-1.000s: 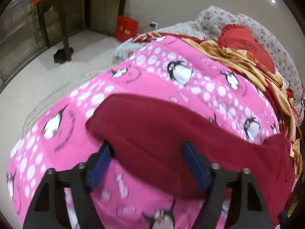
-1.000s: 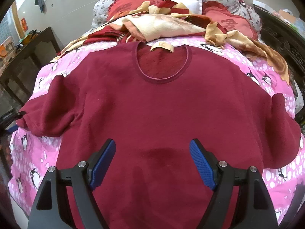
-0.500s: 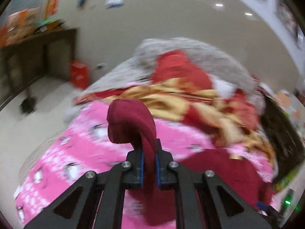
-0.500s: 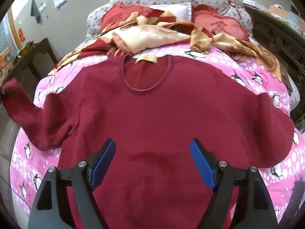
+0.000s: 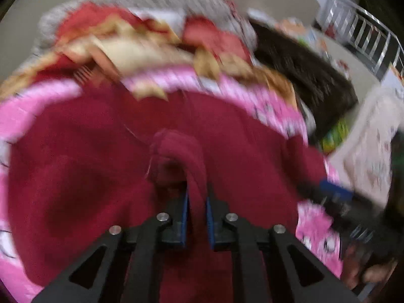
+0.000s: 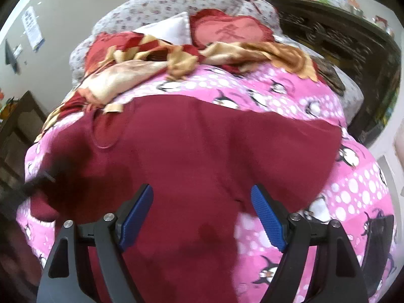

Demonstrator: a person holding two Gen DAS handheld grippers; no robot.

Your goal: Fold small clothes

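Observation:
A dark red sweater [image 6: 202, 151] lies front up on the pink penguin bedspread [image 6: 353, 197]. My left gripper [image 5: 196, 202] is shut on the sweater's left sleeve end [image 5: 181, 149] and holds it over the sweater's body [image 5: 75, 176]; this view is blurred. The left gripper also shows as a dark blur in the right wrist view [image 6: 38, 179], over the sweater's left side. My right gripper [image 6: 202, 202] is open and empty, just above the sweater's lower right part, and shows blurred in the left wrist view [image 5: 335, 189].
A red and cream quilt [image 6: 176, 58], a red cushion [image 6: 229, 30] and flowered pillows [image 6: 176, 2] lie heaped at the head of the bed. A dark carved headboard [image 6: 341, 40] stands at the right. A dark wooden table [image 6: 15, 121] stands at the left.
My left gripper has closed on the left sleeve, lifted it and carried it right, over the sweater's body. My right gripper has shifted right, staying open.

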